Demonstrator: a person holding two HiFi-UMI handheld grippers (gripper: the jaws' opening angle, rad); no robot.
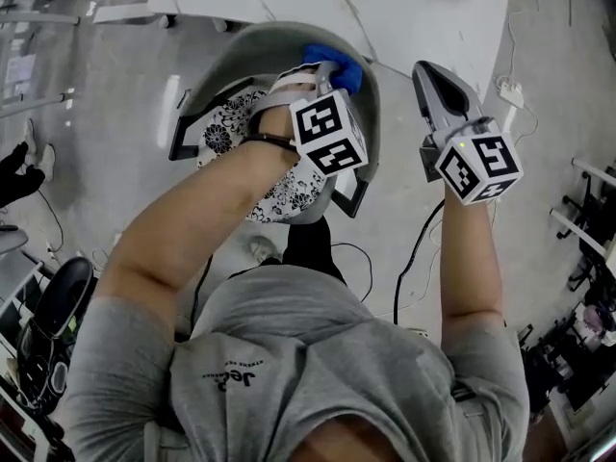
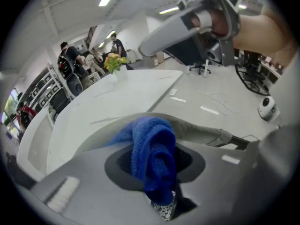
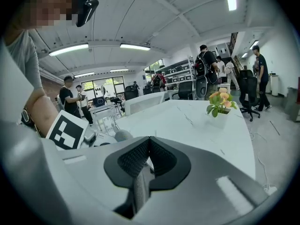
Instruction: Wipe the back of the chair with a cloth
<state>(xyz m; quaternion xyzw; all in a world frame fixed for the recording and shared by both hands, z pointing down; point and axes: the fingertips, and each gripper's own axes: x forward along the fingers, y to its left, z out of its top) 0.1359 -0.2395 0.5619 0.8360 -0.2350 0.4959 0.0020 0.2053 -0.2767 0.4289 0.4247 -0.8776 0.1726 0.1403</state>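
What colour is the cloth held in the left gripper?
Blue. The cloth shows best in the left gripper view.

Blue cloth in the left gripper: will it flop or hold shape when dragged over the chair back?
Probably floppy: the blue cloth droops in folds from the left gripper. Its looped pile looks grippy, so it may bunch against the chair back rather than slide.
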